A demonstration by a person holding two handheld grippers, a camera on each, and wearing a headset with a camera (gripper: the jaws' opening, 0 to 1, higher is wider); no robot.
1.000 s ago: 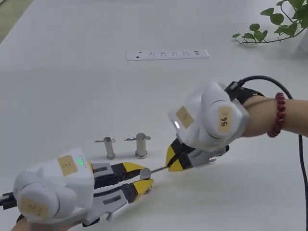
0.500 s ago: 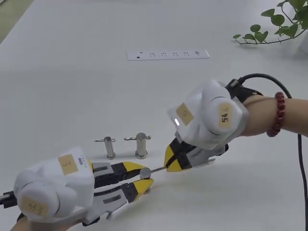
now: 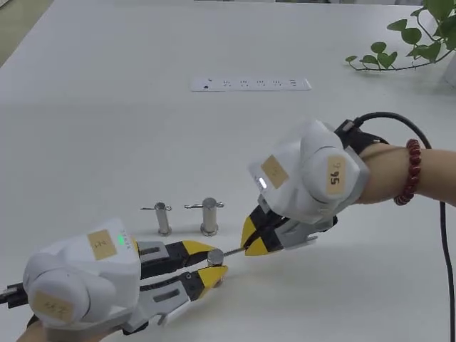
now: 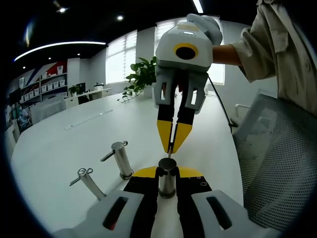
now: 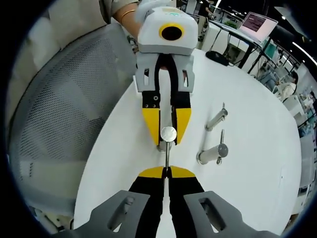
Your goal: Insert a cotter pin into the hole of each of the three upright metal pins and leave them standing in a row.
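Note:
My left gripper (image 3: 214, 261) is shut on an upright metal pin (image 3: 215, 257), also seen between its jaws (image 4: 167, 176). My right gripper (image 3: 251, 242) is shut on a thin cotter pin (image 3: 233, 251), pointing it at that pin. In the right gripper view the cotter pin (image 5: 167, 154) runs from my right gripper (image 5: 166, 172) to just under the pin's head (image 5: 168, 134); whether it is in the hole is hidden. Two other metal pins (image 3: 163, 218) (image 3: 209, 216) stand side by side behind, each with a cotter pin through its top.
A white power strip (image 3: 251, 84) lies far back on the white table (image 3: 107, 128). A potted plant's leaves (image 3: 417, 35) reach in at the far right corner. A black cable (image 3: 445, 249) trails from the right gripper along the right edge.
My right gripper has crept slightly left toward the pin that the left gripper holds. The two standing pins have not moved; the view has shifted a little.

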